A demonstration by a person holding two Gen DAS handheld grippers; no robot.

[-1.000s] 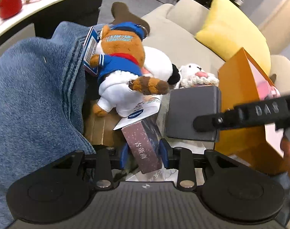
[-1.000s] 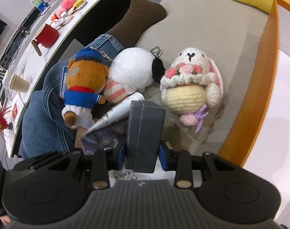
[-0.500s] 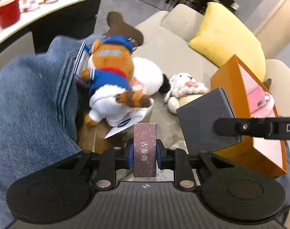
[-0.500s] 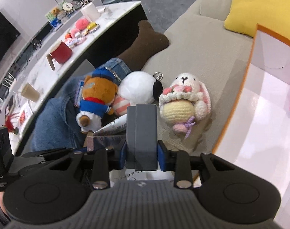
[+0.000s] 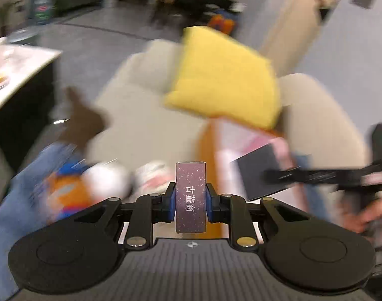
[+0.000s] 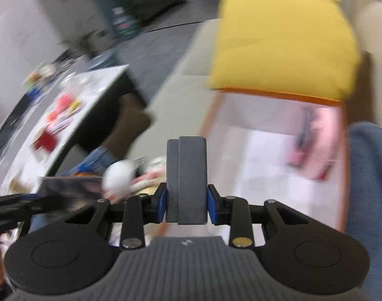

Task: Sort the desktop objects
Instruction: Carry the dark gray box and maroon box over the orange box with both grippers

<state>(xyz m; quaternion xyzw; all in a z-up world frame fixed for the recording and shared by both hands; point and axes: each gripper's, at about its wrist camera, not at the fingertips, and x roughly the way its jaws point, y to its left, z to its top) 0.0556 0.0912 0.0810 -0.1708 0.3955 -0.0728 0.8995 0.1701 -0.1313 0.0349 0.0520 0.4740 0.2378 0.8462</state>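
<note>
Cardboard, I judge: the slim purple box (image 5: 190, 197) looks light, stiff and crushable, best pinched across its narrow sides. My left gripper (image 5: 190, 204) is clamped on it just that way, upright in the air above the sofa (image 5: 140, 115). My right gripper (image 6: 186, 204) is closed on the grey case (image 6: 186, 175), rigid and smooth, so perhaps slippery, carried beside the orange box (image 6: 266, 155). Both views are blurred.

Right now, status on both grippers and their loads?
Left gripper shut on purple box. Right gripper shut on grey case. Orange box ahead, open. Nothing in the way.
</note>
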